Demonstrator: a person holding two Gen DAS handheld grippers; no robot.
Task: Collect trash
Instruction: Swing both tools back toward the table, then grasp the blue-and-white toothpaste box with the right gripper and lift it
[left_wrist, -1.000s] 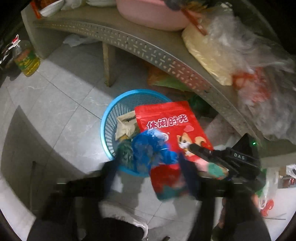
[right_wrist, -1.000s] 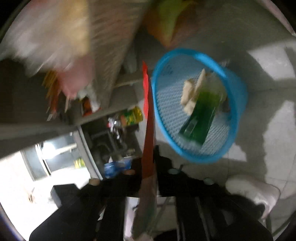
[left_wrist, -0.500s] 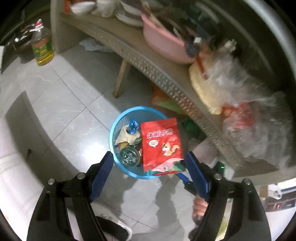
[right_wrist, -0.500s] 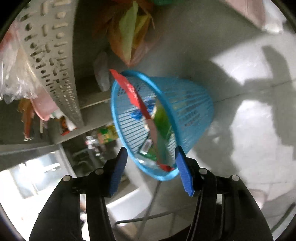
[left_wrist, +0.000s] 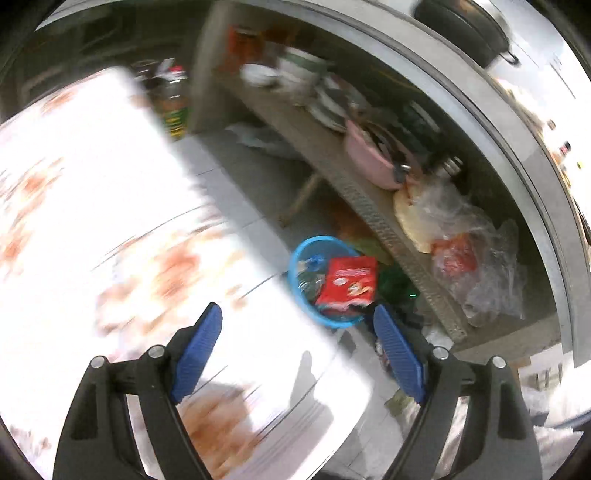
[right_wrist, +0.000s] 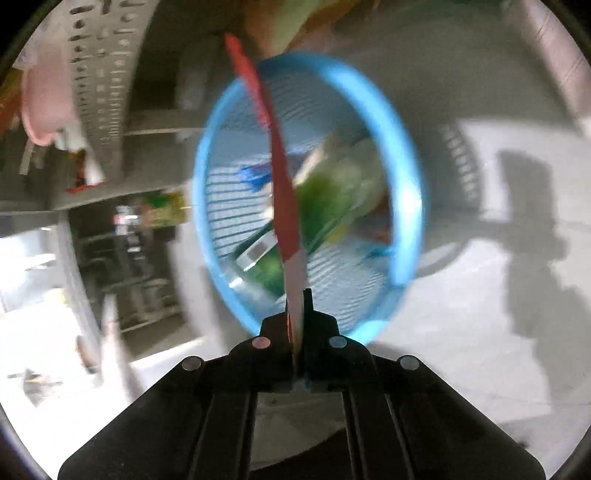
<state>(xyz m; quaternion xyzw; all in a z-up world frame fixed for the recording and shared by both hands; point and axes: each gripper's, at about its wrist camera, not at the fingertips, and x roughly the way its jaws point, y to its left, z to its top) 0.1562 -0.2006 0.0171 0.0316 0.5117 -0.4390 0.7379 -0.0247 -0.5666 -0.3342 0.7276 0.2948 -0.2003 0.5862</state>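
A blue mesh basket (left_wrist: 295, 258) (right_wrist: 406, 184) stands on the tiled floor beside a low shelf. In it lie a green bottle (right_wrist: 325, 206) and a blue wrapper (right_wrist: 255, 177) (left_wrist: 314, 260). A red snack bag (left_wrist: 349, 282) (right_wrist: 284, 192) rests over the basket's rim. My right gripper (right_wrist: 298, 306) is shut on the bag's lower edge, seen edge-on. My left gripper (left_wrist: 297, 312) is high above and back from the basket; its jaws are opening, with nothing between the blue pads (left_wrist: 199, 347).
A blurred white surface with orange marks (left_wrist: 110, 221) fills the left under my left gripper. The perforated shelf (left_wrist: 369, 210) carries a pink bowl (left_wrist: 373, 166), dishes and clear plastic bags (left_wrist: 476, 258). An oil bottle (left_wrist: 173, 107) stands on the floor.
My left gripper let the blue wrapper fall into the basket, then rose and drew back over the white surface. My right gripper opened around the red bag, then shut on it.
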